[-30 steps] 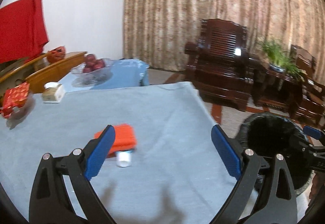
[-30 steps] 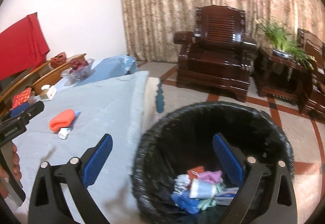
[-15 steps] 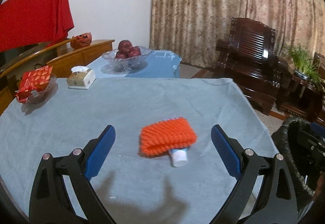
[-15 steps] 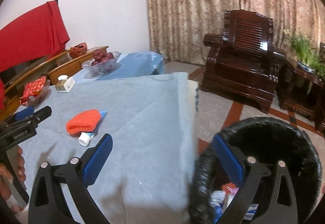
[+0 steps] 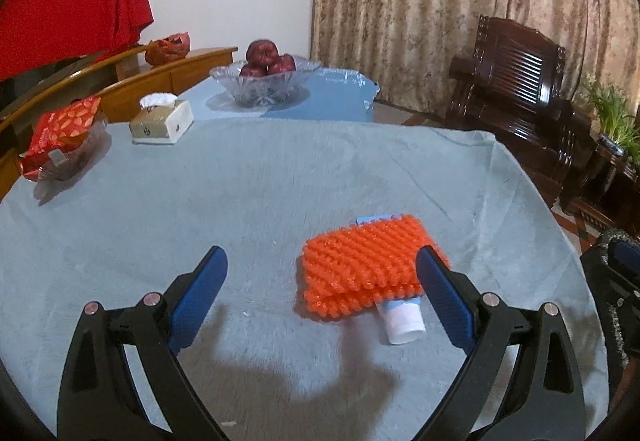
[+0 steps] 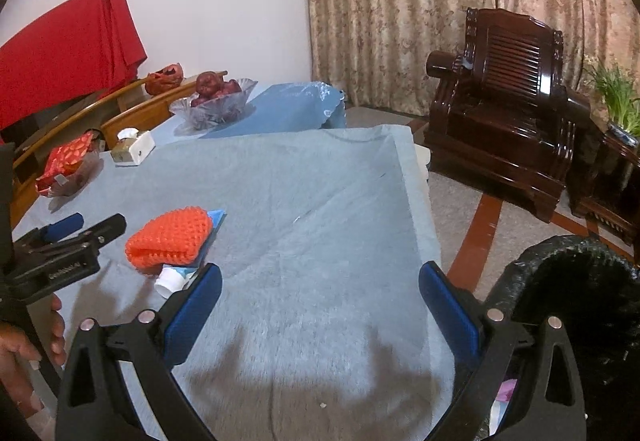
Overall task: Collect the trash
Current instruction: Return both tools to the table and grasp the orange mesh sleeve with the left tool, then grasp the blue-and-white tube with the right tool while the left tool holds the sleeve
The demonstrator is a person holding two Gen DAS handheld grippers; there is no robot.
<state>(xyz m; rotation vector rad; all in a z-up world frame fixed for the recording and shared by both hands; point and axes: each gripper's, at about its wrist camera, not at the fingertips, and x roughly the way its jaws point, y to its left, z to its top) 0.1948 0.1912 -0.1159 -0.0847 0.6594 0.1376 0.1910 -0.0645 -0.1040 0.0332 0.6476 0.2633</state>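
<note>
An orange foam fruit net (image 5: 362,265) (image 6: 170,241) lies on the grey-blue tablecloth (image 5: 240,193), covering most of a white and blue tube (image 5: 402,321) (image 6: 176,277) whose cap end sticks out. My left gripper (image 5: 322,299) is open, low over the cloth, with the net just inside its right finger. My right gripper (image 6: 320,311) is open and empty above the table's near right part, with the net to its left. The black-lined trash bin (image 6: 576,297) stands on the floor at the right.
At the far left of the table sit a tissue box (image 5: 162,121), a red snack packet in a dish (image 5: 62,137) and a glass bowl of red fruit (image 5: 264,79). A dark wooden armchair (image 6: 508,113) and a potted plant (image 6: 616,97) stand beyond. A hand (image 6: 24,341) holds the left gripper.
Both grippers swung left from the bin toward the table. The net and tube went from the left view's left to its right. The bin's inside has left the right view.
</note>
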